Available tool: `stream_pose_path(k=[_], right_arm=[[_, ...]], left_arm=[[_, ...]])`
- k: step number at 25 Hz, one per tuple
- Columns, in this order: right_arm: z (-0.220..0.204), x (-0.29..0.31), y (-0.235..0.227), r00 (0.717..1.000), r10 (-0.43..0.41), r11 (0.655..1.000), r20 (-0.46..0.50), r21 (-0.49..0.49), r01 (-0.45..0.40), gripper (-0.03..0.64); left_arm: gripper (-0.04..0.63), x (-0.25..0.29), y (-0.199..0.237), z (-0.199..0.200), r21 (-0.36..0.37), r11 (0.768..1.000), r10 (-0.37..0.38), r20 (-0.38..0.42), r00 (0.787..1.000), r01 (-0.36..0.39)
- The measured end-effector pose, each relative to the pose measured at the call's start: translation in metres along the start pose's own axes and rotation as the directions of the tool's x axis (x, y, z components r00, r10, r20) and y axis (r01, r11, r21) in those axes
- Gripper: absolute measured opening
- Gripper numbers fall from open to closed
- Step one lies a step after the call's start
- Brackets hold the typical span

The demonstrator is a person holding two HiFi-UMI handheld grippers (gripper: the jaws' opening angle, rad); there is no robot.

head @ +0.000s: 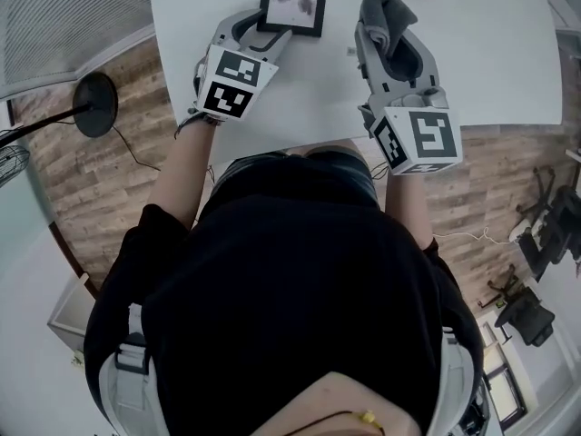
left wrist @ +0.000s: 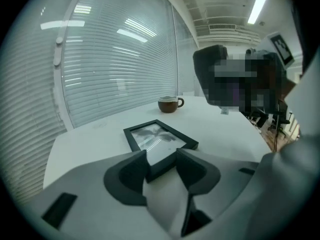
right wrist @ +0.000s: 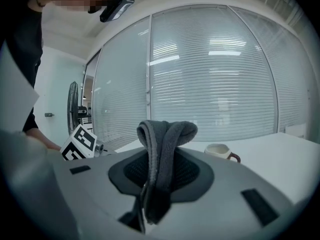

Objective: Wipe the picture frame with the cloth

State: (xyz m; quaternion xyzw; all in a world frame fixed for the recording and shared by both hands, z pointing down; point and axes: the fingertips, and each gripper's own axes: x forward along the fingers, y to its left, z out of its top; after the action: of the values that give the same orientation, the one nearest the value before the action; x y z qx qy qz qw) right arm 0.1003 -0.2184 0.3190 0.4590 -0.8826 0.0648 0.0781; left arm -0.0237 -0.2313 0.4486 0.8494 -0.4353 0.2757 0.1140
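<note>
A black picture frame [head: 295,3] with a grey leaf print lies flat on the white table [head: 490,53], near its far side. My left gripper [head: 265,36] reaches its near left corner. In the left gripper view that corner of the frame [left wrist: 159,136] sits between the two dark pads of the left gripper [left wrist: 161,161], and both pads touch it. To the right, my right gripper [head: 377,25] is held above the table, shut on a folded grey cloth [head: 386,12]. In the right gripper view the cloth [right wrist: 165,134] stands up in a loop out of the right gripper [right wrist: 160,169].
A brown mug [left wrist: 169,104] stands on the table beyond the frame; the mug [right wrist: 220,151] also shows in the right gripper view. Window blinds run along the table's far side. A black round stand base [head: 95,104] sits on the wood floor at the left.
</note>
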Motion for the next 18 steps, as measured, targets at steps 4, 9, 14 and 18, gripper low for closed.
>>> stream_pose_path(k=[4,9,14,18], right_arm=[[0.005,0.015,-0.013,0.999,0.049,0.998,-0.023,-0.039,-0.05,0.101],[0.016,0.024,-0.017,0.995,0.093,0.993,-0.022,-0.075,-0.094,0.101],[0.026,0.029,-0.009,0.991,0.136,0.985,-0.014,-0.105,-0.136,0.101],[0.029,0.029,-0.012,0.99,0.143,0.984,-0.014,-0.104,-0.144,0.101]], left_arm=[[0.069,0.001,0.007,0.0,0.027,0.998,0.059,-0.006,0.998,-0.059],[0.142,0.004,0.006,0.002,-0.027,0.997,0.072,0.014,0.997,-0.072],[0.331,0.002,0.016,0.001,-0.019,0.996,0.091,0.024,0.996,-0.091],[0.367,0.004,0.031,0.0,0.03,0.998,0.048,-0.001,0.999,-0.048]])
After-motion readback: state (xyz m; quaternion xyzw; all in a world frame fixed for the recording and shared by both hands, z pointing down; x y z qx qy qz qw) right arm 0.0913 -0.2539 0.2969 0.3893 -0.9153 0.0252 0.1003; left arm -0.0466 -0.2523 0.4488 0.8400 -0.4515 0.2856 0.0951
